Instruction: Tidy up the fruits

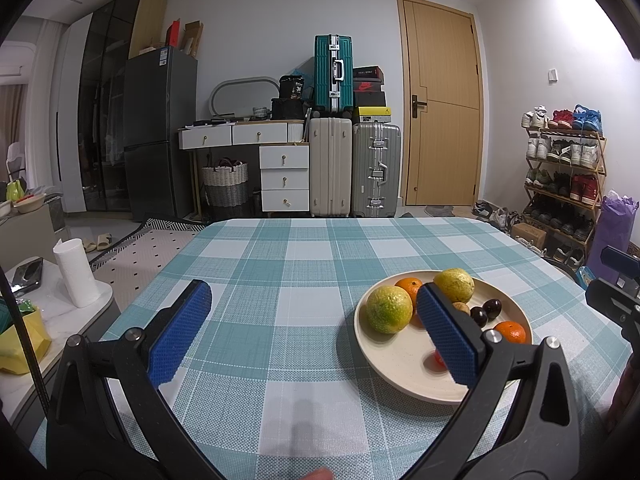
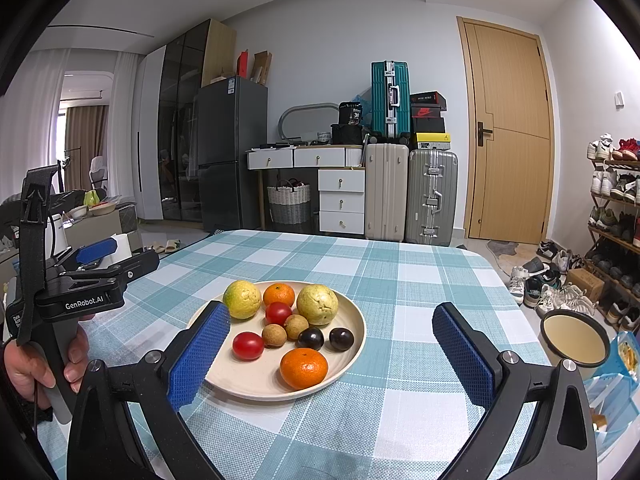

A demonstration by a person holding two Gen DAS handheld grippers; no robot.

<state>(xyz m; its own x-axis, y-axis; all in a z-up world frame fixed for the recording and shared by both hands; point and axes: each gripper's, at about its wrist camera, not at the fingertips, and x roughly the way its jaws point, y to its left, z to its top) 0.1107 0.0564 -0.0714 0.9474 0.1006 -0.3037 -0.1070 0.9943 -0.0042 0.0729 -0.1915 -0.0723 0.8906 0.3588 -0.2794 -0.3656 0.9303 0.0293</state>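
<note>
A cream plate on the checked tablecloth holds several fruits: a green-yellow citrus, a pale guava, two oranges, two red tomatoes, two brown longans and two dark plums. My right gripper is open above the plate's near right side, holding nothing. My left gripper is open left of the plate, empty; its right finger hides part of the fruit.
A hand holds the left gripper's body at the table's left edge. A paper-towel roll stands on a side table on the left. A cream bowl sits off the table's right edge. Suitcases, drawers and a shoe rack stand behind.
</note>
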